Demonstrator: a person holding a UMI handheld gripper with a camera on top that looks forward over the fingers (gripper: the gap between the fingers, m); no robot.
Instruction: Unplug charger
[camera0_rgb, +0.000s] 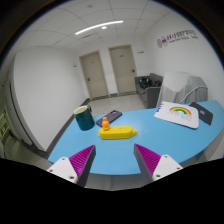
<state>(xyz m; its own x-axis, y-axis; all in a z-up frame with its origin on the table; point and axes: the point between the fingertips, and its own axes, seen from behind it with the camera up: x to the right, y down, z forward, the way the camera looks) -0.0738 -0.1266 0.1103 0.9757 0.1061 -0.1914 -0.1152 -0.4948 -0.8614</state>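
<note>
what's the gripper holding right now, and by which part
Nothing is held. The gripper is open with only bare blue table between its fingers; the yellow object lies beyond them, untouched.

Hand-held gripper (111, 163) level, fingers spread wide apart, magenta pads (80, 159) facing inward, nothing between them.

A blue table (150, 145) carries all items. Toward the left stand a dark green cup (83, 117) and a small orange bottle (104, 123), with a yellow block (118, 132) just right of the bottle. On the far right lie a white rainbow card (177, 113) and a dark flat item (206, 112).
</note>
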